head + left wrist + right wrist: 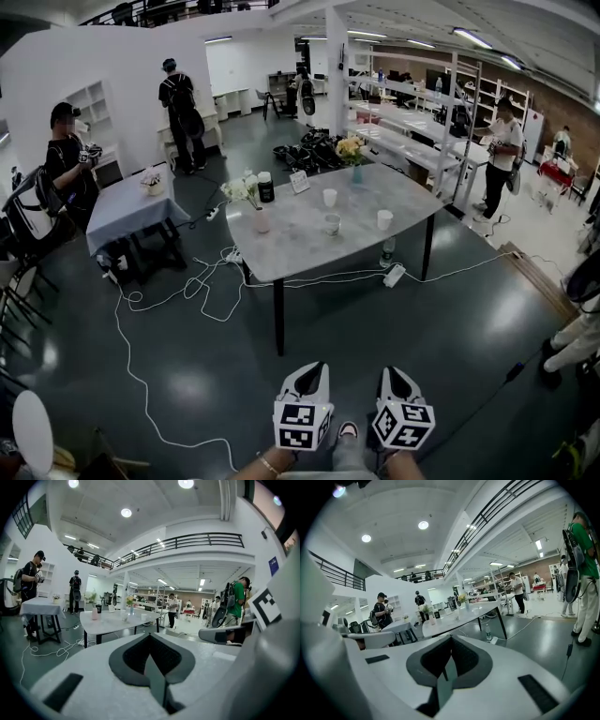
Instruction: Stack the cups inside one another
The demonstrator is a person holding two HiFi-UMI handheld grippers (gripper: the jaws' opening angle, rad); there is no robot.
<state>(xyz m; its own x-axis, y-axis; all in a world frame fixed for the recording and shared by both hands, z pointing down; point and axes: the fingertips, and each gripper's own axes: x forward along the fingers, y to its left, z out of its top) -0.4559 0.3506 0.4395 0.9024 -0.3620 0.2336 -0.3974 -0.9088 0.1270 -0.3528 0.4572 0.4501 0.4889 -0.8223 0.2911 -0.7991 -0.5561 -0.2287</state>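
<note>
Three white cups stand apart on the grey table far ahead: one at the back, one in the middle, one to the right. My left gripper and right gripper are side by side at the bottom of the head view, well short of the table, over the dark floor. Both are shut with nothing between the jaws. In the left gripper view the closed left gripper points toward the table. The right gripper faces the same table.
On the table also stand a pink vase, a black canister and flowers. White cables and a power strip lie on the floor in front. A cloth-covered small table is at left; several people stand around.
</note>
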